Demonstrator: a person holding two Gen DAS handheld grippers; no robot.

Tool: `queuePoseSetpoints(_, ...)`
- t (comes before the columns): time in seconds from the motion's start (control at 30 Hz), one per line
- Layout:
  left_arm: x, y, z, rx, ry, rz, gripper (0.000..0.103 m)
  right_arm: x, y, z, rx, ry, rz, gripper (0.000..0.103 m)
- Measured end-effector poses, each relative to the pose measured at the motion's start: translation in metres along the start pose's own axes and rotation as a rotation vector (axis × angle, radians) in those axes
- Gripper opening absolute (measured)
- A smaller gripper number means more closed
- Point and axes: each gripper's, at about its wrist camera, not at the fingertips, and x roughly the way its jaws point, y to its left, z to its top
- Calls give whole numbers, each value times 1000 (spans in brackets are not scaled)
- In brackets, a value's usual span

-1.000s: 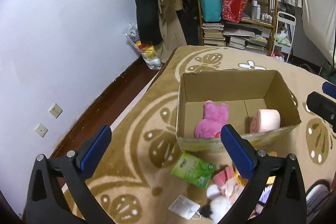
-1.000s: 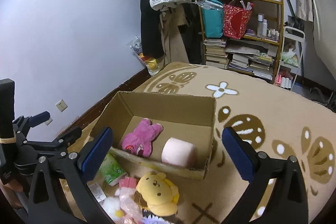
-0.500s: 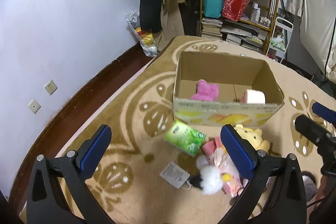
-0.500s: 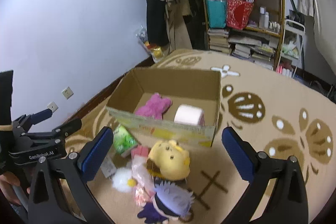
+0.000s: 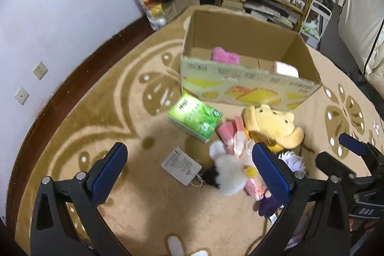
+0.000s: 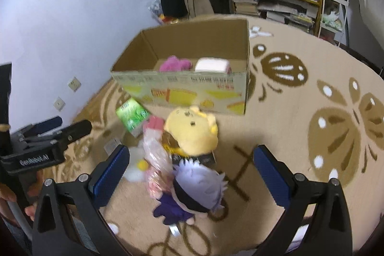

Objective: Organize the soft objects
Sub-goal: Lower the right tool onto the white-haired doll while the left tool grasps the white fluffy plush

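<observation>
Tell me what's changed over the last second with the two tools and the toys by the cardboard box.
Both open tools, the left tool and the right tool, pulled back and tipped down from over the brown cardboard box, so the floor pile now shows: yellow bear plush, purple-haired doll, green tissue pack. Nothing was grasped or released. The pink plush and pale roll stayed in the box.

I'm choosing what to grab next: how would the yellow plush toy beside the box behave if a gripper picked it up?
The yellow plush toy looks stuffed and soft, so it would probably squash between the pads and sag rather than stay stiff. It seems light for its bulk. It partly rests against the pink packet, which could shift when it lifts.
</observation>
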Motion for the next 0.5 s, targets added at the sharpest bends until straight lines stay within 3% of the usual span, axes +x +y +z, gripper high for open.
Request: queuePoseSetpoints(0.5, 52, -15, -13, 35, 162, -23, 103, 46, -25, -29, 134, 159, 27, 103)
